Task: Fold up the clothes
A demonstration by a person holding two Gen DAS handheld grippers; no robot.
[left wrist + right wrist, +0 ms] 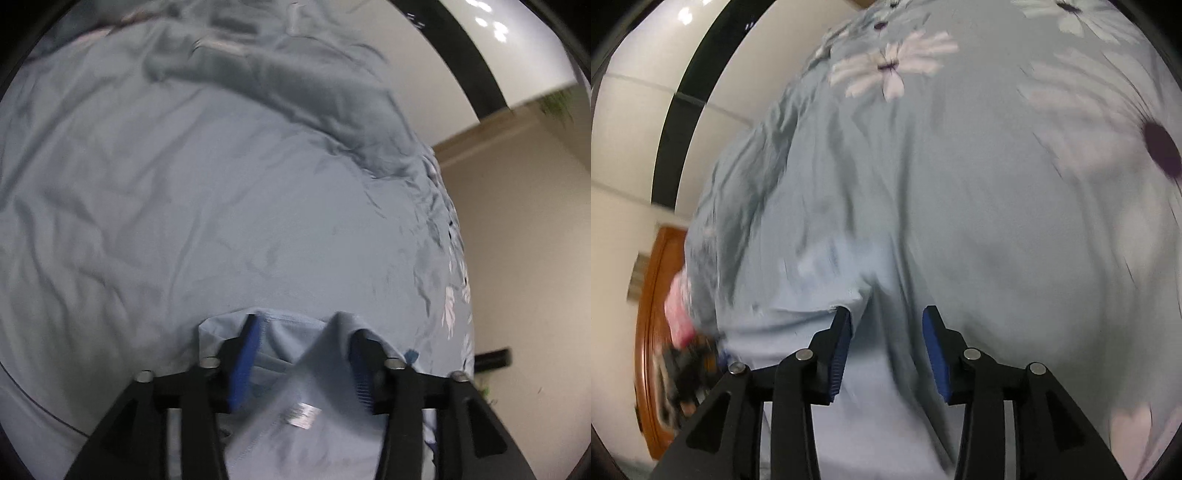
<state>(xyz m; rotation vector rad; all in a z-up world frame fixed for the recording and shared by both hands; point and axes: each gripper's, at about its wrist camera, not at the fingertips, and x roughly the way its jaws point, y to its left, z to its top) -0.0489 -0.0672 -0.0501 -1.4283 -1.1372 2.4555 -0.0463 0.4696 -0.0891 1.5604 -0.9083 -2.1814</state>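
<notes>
In the left wrist view, the left gripper, black with blue ribbed pads, sits at the bottom centre of the frame with its jaws apart. A pale blue cloth garment with a small white sewn-in label lies bunched between and over the two fingers; the cloth is draped across the right finger, and whether either pad pinches it cannot be told. Behind it, filling the middle and left of the frame, spreads a wrinkled grey-blue bedsheet, with a rumpled grey blanket across the upper centre. A beige floor shows at the right edge.

In the right wrist view, the right gripper is at the bottom centre, jaws apart, nothing clamped between them. The same pale blue garment lies under and left of its fingers, blurred. A grey-blue duvet printed with white daisies fills the centre and right. A brown wooden door stands at the lower left.
</notes>
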